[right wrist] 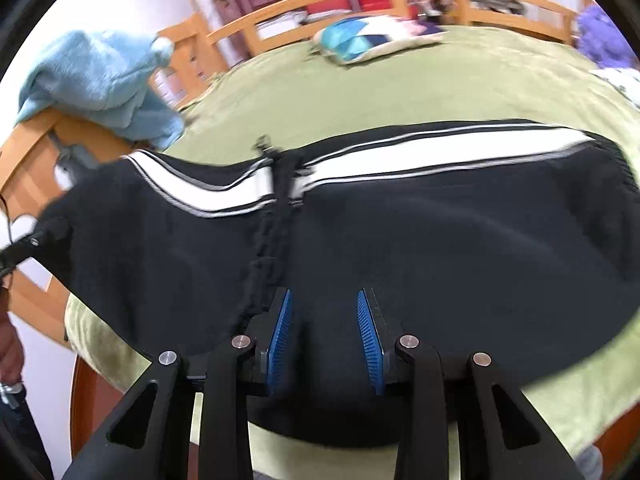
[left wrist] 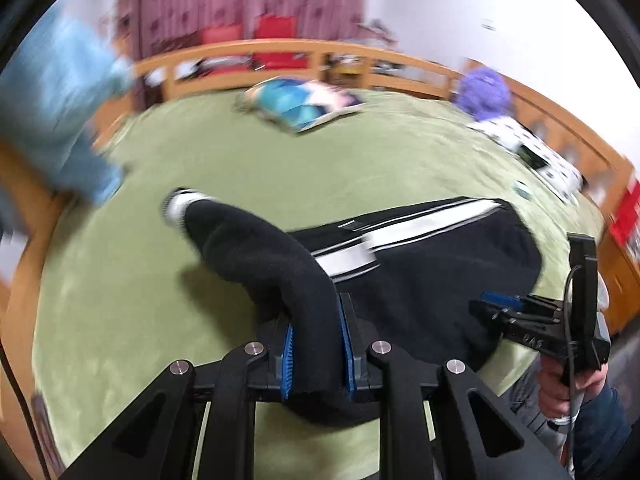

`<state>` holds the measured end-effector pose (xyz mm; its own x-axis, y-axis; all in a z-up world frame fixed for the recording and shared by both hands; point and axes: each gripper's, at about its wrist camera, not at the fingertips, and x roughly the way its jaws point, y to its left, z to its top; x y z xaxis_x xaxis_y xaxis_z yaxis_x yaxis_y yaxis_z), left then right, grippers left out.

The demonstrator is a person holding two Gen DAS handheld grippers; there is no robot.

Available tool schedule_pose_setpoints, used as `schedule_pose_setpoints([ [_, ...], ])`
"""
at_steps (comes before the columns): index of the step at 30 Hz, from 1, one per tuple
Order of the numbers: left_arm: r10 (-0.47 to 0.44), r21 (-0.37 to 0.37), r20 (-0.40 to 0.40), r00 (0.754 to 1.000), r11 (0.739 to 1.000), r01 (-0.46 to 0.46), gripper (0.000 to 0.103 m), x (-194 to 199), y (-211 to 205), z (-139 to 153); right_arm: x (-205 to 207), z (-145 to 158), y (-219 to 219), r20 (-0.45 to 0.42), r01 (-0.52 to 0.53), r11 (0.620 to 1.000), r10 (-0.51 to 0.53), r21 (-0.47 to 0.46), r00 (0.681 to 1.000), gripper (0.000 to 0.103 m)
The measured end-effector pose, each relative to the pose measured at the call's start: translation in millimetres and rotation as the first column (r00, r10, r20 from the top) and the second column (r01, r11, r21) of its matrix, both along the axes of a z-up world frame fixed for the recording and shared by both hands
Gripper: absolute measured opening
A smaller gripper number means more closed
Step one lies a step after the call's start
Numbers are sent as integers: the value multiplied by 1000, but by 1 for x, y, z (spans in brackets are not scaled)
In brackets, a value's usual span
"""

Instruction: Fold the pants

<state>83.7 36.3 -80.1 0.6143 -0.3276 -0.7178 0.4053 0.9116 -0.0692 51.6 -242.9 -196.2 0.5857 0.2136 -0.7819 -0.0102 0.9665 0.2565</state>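
Note:
Black pants (left wrist: 440,256) with a white side stripe lie across the green bed cover (left wrist: 160,320). My left gripper (left wrist: 316,320) is shut on a bunched leg of the pants, which arches up from its blue pads, the white-edged cuff hanging to the left. In the right wrist view the pants (right wrist: 440,232) spread wide, a fold line running down the middle. My right gripper (right wrist: 324,308) is low over the near edge of the pants, jaws apart, black cloth showing between the pads without being pinched. The left wrist view shows the right gripper (left wrist: 486,306) at the pants' right end.
A wooden rail (left wrist: 280,46) rims the bed. A blue-patterned pillow (left wrist: 296,104) lies at the far side, a purple item (left wrist: 482,92) and a spotted cloth (left wrist: 540,152) at the right. A light blue towel (right wrist: 104,80) hangs over the left rail. A person's hand (left wrist: 560,392) holds the right tool.

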Motion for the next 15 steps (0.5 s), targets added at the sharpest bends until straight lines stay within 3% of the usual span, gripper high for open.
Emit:
schedule_pose_setpoints([
  [4,-121,22,13,993,992,121,18,-4,-73,7,-32,14,-45,12,51,999,-51,-2,999,34],
  [9,-200,38,-42,979,979,202,18,-9,-161,-17,-79,20,-91,30,148,988,-147,-53,989,37],
  [15,-176,9,-184,967,983,181,29,-9,-189,-54,-113,17,-119,11,192,980,-192,-50,981,39],
])
